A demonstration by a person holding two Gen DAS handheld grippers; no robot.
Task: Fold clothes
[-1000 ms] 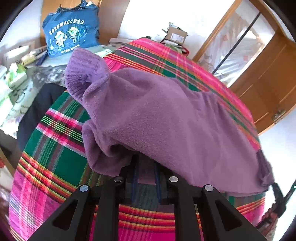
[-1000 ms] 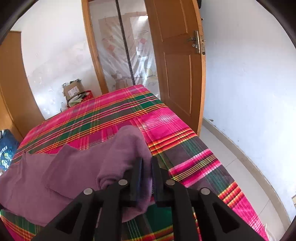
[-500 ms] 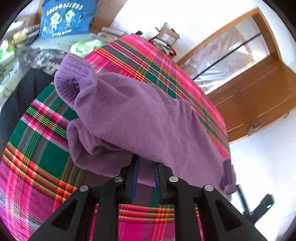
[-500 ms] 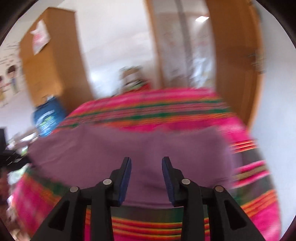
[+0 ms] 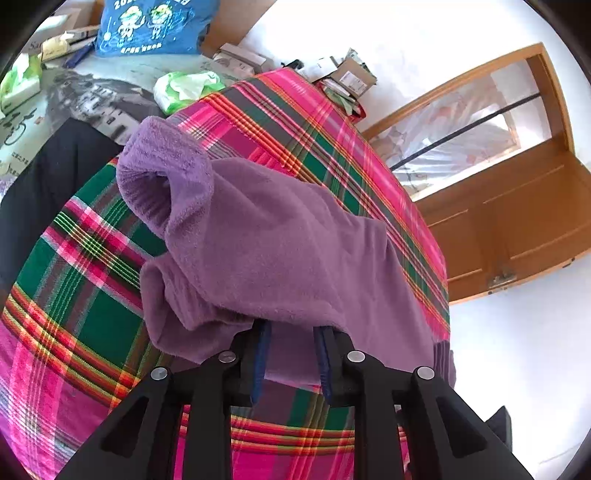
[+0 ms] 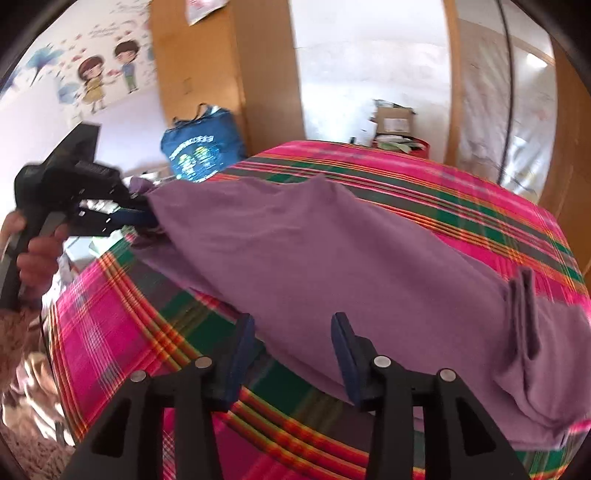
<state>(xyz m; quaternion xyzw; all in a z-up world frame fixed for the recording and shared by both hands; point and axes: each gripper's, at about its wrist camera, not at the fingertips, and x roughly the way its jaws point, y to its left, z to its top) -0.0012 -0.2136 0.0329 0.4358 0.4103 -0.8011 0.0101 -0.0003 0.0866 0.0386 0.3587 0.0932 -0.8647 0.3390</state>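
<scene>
A purple fleece garment (image 5: 277,240) lies stretched across the bed's pink and green plaid cover (image 5: 92,295), its ribbed opening (image 5: 162,173) at the far left. A fold drapes over my left gripper (image 5: 291,343). The jaws are opening, with cloth still between the pads. In the right wrist view the left gripper (image 6: 144,218) holds the garment's (image 6: 351,258) far left corner off the cover (image 6: 110,314), a hand (image 6: 37,254) on its handle. My right gripper (image 6: 293,332) hovers at the garment's near edge. Its jaws are opening and the pads touch no cloth.
A blue printed bag (image 5: 155,26) leans on a wooden wardrobe (image 6: 207,66) past the bed. A cardboard box (image 5: 351,74) and a green packet (image 5: 184,88) sit at the far edge. Dark cloth (image 5: 44,192) lies left of the bed. A wooden door (image 5: 517,221) stands right.
My right gripper let go of the garment's bunched end, opened wide and swung along the bed's near edge while rolling. The left gripper rose slightly and its pads drew apart.
</scene>
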